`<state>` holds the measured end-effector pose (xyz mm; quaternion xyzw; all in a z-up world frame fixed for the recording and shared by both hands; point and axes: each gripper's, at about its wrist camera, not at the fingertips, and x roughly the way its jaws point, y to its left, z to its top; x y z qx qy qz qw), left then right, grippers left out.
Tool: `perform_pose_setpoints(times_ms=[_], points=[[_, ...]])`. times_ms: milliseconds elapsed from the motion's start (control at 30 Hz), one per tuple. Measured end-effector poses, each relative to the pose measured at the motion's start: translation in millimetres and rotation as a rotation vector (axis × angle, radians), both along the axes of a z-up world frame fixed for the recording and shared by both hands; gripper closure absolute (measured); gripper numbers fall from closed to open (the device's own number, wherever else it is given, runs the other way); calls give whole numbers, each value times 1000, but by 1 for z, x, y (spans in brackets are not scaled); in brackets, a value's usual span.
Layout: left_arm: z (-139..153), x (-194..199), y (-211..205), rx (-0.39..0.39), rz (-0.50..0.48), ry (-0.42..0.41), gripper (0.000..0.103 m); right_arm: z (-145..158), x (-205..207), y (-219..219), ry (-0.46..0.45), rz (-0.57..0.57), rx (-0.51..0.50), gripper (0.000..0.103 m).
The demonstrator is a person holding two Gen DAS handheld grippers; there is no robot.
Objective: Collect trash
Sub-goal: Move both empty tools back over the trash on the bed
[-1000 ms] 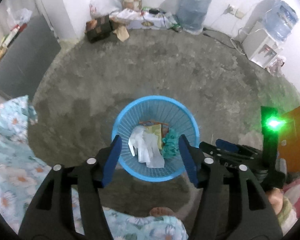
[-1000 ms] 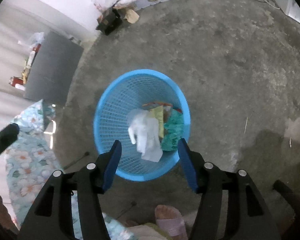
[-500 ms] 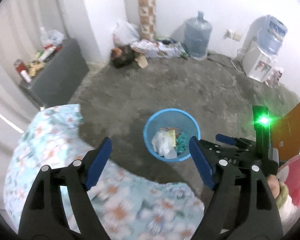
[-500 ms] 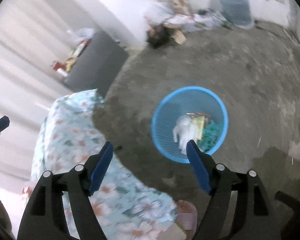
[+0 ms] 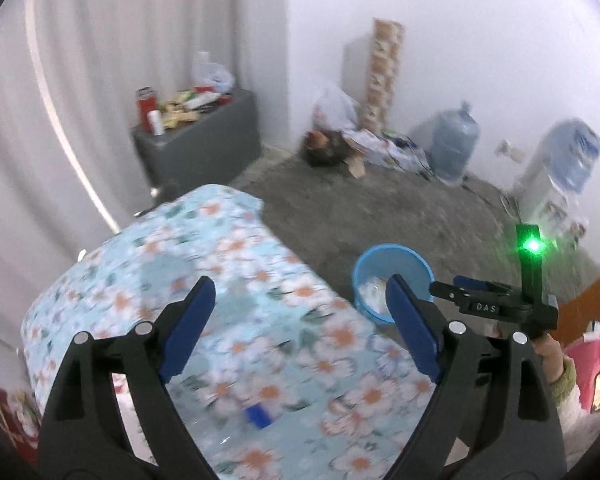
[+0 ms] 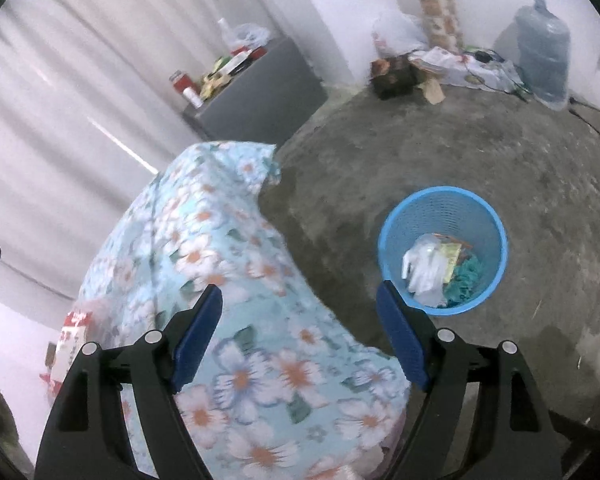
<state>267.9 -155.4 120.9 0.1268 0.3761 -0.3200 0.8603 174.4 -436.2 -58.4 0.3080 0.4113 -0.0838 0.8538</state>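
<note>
A blue mesh trash basket point(image 6: 443, 249) stands on the concrete floor and holds a white glove, a yellow wrapper and teal scraps. It also shows in the left wrist view point(image 5: 392, 278), partly behind my finger. My left gripper point(image 5: 300, 322) is open and empty above a table with a floral blue cloth point(image 5: 228, 312). A small blue piece point(image 5: 259, 416) lies on the cloth below it. My right gripper point(image 6: 299, 330) is open and empty above the same cloth point(image 6: 236, 280), left of the basket. It shows from the side in the left wrist view point(image 5: 492, 300).
A grey cabinet point(image 6: 260, 92) with bottles and packets stands by the curtain. Water jugs point(image 5: 454, 148), bags and boxes line the far wall. A red and white packet point(image 6: 70, 344) sits at the table's left edge.
Both grippers have risen and swung left, away from over the basket to above the floral table. The basket now looks smaller and sits to the right. Both stay open.
</note>
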Motion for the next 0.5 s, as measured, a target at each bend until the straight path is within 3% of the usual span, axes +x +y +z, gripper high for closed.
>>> perform_pose_setpoints(times_ms=[500], points=[[10, 8, 170, -115, 298, -17, 20, 36, 41, 100, -12, 205, -61, 26]])
